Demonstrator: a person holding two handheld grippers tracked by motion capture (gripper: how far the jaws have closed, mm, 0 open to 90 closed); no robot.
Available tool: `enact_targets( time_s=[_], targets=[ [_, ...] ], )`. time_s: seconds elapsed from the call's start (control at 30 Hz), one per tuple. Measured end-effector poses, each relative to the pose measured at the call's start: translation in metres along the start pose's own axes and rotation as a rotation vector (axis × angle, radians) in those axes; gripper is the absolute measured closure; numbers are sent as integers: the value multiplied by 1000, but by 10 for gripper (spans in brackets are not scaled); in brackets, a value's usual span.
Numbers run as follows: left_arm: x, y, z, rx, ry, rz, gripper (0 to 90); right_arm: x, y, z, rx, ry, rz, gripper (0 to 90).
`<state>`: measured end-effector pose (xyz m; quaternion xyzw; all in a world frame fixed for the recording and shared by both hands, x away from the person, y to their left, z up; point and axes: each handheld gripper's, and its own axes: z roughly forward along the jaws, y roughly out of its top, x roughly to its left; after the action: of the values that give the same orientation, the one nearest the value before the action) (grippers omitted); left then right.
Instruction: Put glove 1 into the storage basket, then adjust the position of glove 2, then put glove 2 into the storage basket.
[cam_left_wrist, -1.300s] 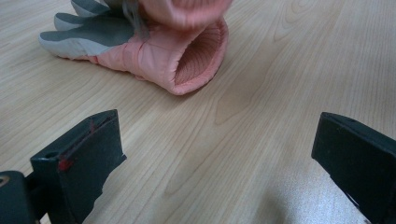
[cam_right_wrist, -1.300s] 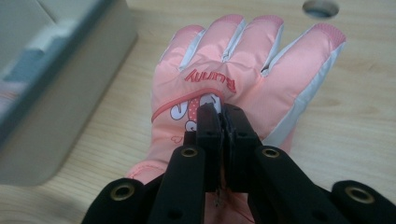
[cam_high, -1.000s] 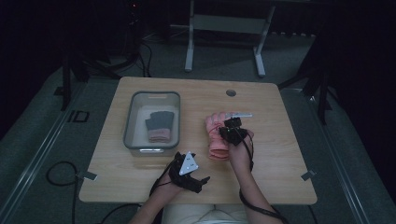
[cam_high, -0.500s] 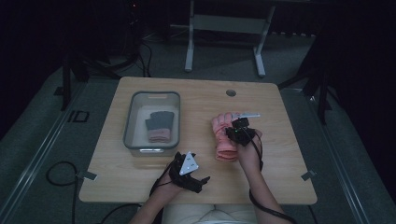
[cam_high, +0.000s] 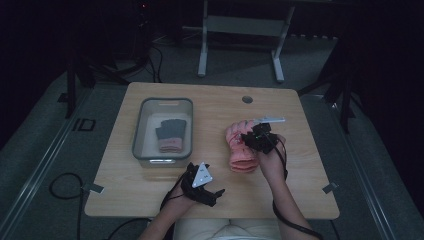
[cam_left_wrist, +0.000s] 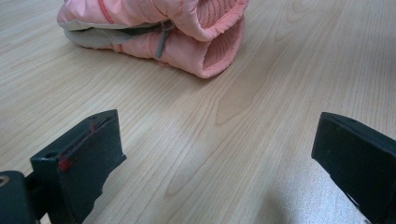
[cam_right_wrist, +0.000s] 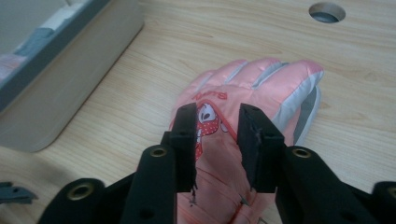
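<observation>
Lying flat on the wooden table (cam_high: 300, 190): pink ski glove (cam_right_wrist: 243, 121), directly beneath right gripper (cam_right_wrist: 215, 116), whose jaws have just been opening, slightly parted, nothing pinched; left gripper (cam_left_wrist: 219, 154) spread wide, empty, glove cuff ahead of it; grey bin (cam_high: 145, 150) well left of right gripper

the pink glove (cam_right_wrist: 243, 121) carries a short line of red capital letters across its back, just above a small cartoon figure in the right gripper view; the letters are too blurred to read with certainty. on the grey floor left of the worktop (cam_high: 215, 100), large dark letters "id" (cam_high: 83, 125) stand in the high view. nothing else is legible.
</observation>
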<state>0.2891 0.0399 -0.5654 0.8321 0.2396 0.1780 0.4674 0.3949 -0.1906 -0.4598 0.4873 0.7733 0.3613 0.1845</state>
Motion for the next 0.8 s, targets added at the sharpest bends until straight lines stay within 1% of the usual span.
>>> enact_targets(
  time_s=[0.17,0.37,0.43,0.53,0.67,0.7,0.77,0.8],
  targets=[
    [0,0,0,2,2,1,14,-3,0,-5,-8,5,-3,664],
    [0,0,0,6,3,4,14,-3,-2,-9,-12,24,-10,654],
    [0,0,1,6,2,2,14,-3,-3,-11,-18,20,-17,654],
    [-2,1,0,6,-3,-2,14,-6,-2,-16,-26,27,-15,650],
    [-3,5,-1,8,-6,-1,14,-12,-1,-21,-35,19,-24,648],
    [-4,6,-1,-3,-10,-8,14,-13,0,-22,-34,16,-26,646],
    [-4,11,-4,-22,2,-15,14,-17,-1,-23,-28,10,-47,642],
    [-4,16,-6,-35,8,-29,15,-20,-1,-24,-25,8,-62,640]
  ],
)
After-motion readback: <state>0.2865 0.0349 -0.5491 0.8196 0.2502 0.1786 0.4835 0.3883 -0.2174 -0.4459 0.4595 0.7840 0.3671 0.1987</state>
